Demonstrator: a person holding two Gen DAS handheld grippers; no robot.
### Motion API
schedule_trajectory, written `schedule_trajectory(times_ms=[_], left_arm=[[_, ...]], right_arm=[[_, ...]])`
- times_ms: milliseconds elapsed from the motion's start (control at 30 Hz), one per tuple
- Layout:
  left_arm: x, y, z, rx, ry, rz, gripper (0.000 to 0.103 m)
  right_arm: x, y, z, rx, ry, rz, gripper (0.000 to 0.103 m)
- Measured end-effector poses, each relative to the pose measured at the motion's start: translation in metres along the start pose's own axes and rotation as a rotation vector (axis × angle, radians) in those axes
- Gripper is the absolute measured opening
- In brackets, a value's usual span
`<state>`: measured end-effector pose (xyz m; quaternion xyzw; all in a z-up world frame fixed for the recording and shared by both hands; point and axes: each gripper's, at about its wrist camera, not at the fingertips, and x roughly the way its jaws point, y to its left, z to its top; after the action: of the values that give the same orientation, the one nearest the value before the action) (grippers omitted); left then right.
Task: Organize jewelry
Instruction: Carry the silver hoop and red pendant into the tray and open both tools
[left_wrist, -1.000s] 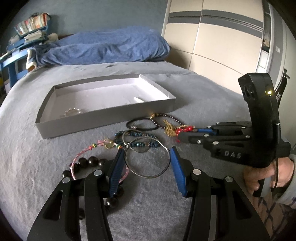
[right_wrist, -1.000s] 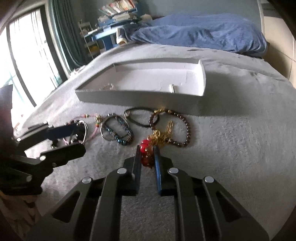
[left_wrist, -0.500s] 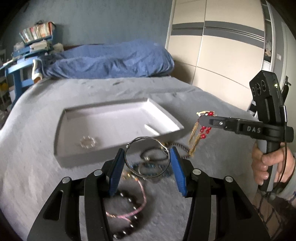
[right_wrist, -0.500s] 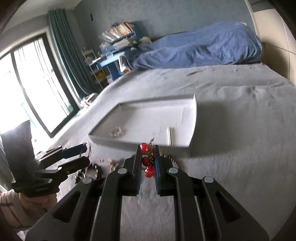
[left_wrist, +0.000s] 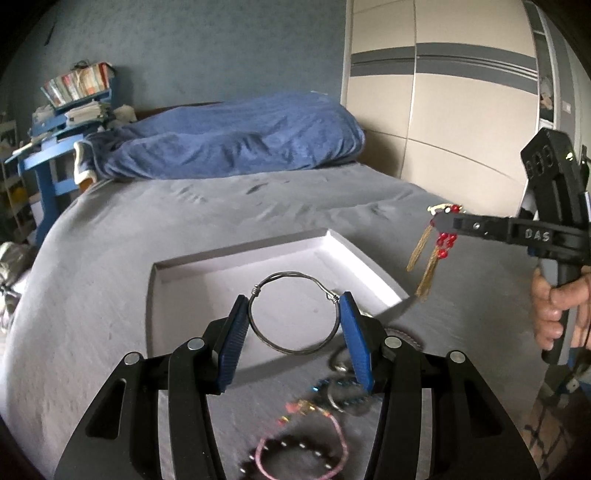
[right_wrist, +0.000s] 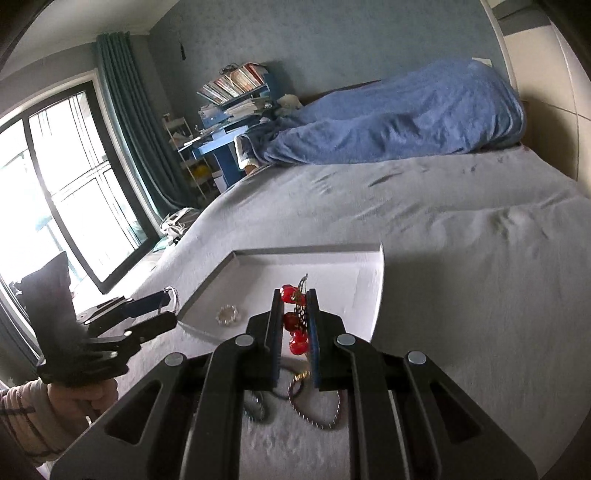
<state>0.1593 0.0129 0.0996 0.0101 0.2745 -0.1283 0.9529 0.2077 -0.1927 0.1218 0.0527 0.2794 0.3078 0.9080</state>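
Note:
My left gripper (left_wrist: 293, 308) is shut on a thin wire bangle (left_wrist: 295, 347) and holds it in the air over the near edge of the white tray (left_wrist: 240, 258). My right gripper (right_wrist: 293, 299) is shut on a red-bead and gold-tassel piece (right_wrist: 293, 321), held above the tray's near right corner (right_wrist: 373, 295). That piece also hangs from the right gripper in the left wrist view (left_wrist: 439, 243). A small beaded ring (right_wrist: 227, 314) lies in the tray. Several bracelets (left_wrist: 306, 454) lie on the grey bed below.
The grey bed cover (left_wrist: 110, 295) stretches around the tray. A blue blanket (left_wrist: 236, 136) is heaped at the bed's far end. A dark bead bracelet (right_wrist: 317, 410) lies under my right gripper. A wardrobe (left_wrist: 443, 110) stands to the right, a window (right_wrist: 55, 184) to the left.
Both grippers have risen from the bed with their pieces and moved forward toward the tray. The bracelets left on the bed have dropped lower in both views.

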Motion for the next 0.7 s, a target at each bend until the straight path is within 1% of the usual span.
schedule_trajectory(times_ms=[100, 333, 500, 700], left_arm=[[0.008, 0.009, 0.003, -0.019, 0.009, 0.011, 0.051], [0.041, 0.032, 0.006, -0.057, 0.071, 0.042, 0.051], [0.068, 0.041, 0.002, -0.083, 0.142, 0.047, 0.051], [0.091, 0.049, -0.010, -0.126, 0.208, 0.053, 0.051]], right_arm=[[0.015, 0.003, 0.006, -0.015, 0.022, -0.004, 0.012], [0.056, 0.002, 0.007, -0.013, 0.088, -0.035, 0.012], [0.085, -0.008, -0.007, 0.004, 0.166, -0.072, 0.012], [0.107, -0.012, -0.028, 0.015, 0.237, -0.104, 0.012]])
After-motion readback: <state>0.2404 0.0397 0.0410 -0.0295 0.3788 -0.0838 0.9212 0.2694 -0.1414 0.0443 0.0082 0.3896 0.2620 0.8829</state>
